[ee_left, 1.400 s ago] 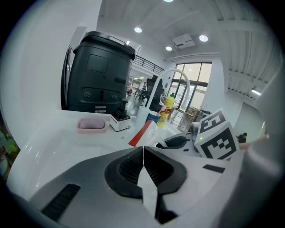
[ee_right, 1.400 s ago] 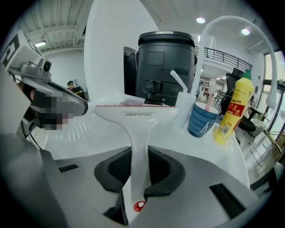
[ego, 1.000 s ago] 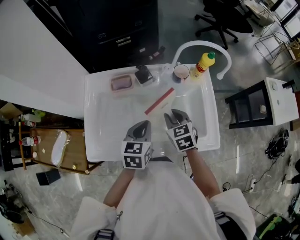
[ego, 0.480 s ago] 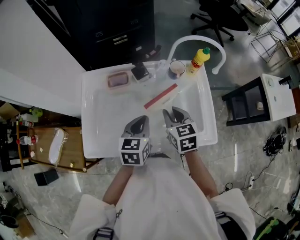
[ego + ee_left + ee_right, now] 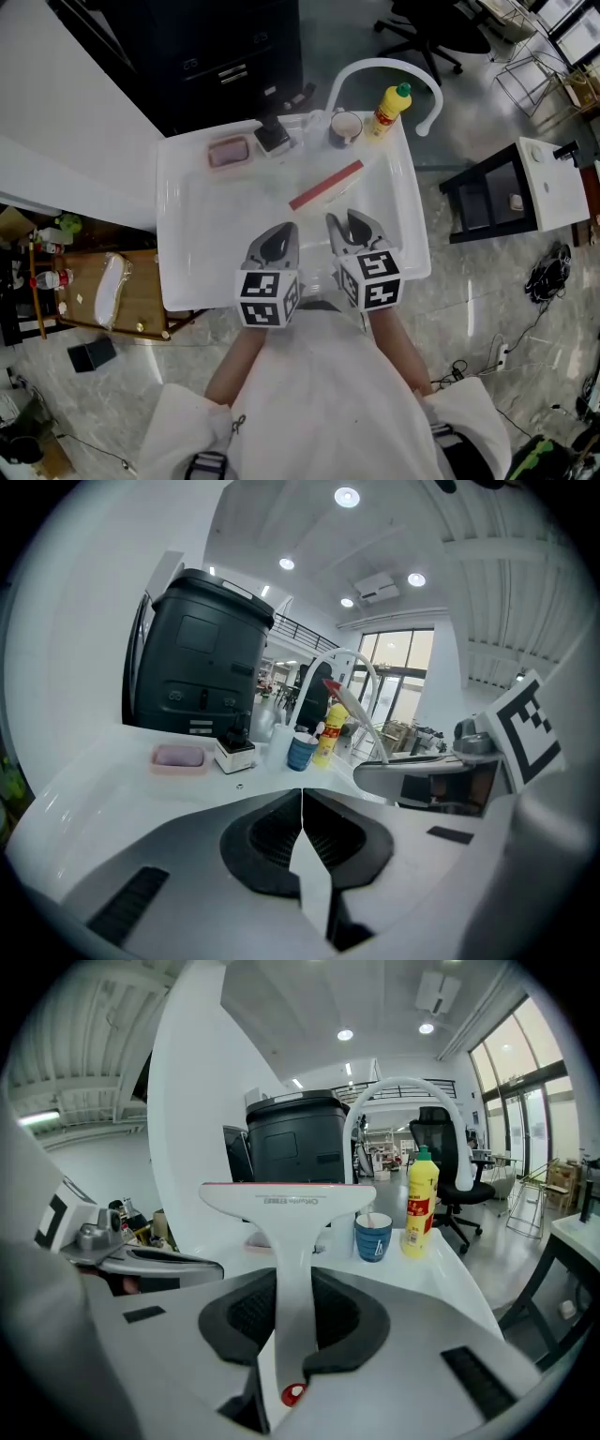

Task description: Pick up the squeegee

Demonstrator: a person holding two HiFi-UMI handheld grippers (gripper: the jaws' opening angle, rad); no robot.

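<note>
Lengthwise between right gripper (image 5: 292, 1283) jaws, squeegee (image 5: 287, 1232), blade crosswise ahead

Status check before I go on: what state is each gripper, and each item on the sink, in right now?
White squeegee with red-edged blade: held up by its handle, blade end away from the gripper.
Right gripper: shut on the squeegee's handle.
Left gripper: jaws together, empty.
Yellow plastic bottle with green cap: upright, capped.
Blue cup: upright.
Pink rectangular dish: lying flat.

We see the squeegee (image 5: 326, 185) just beyond our right claw (image 5: 345, 225), the left claw (image 5: 283, 232) beside it, over the white sink (image 5: 192, 234).
</note>
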